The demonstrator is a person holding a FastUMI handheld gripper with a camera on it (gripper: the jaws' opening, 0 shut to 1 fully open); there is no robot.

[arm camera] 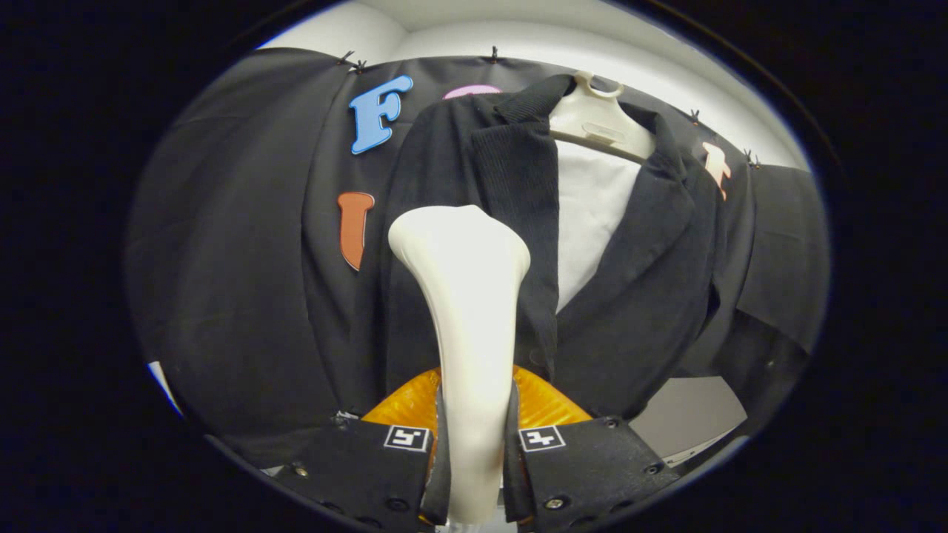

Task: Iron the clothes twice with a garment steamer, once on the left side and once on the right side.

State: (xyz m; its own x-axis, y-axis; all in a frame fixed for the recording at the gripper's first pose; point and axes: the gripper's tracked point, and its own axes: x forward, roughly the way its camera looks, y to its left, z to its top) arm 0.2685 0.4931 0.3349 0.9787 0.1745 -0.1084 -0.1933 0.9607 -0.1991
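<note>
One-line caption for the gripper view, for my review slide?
Gripper shut on a white garment steamer, its head raised against the front of a dark jacket hanging on a white hanger.

Cream-white, plain and glossy: the garment steamer (459, 296), clamped from both sides by the fingers of the gripper (474, 451). Black and finely ribbed — the jacket (637, 296), over a plain white shirt (592, 207) on an off-white hanger (600, 122). Translucent amber-orange with fine ridges — the piece (404, 403) just behind the fingers, each finger mount bearing a small black-and-white square marker (406, 438).
</note>
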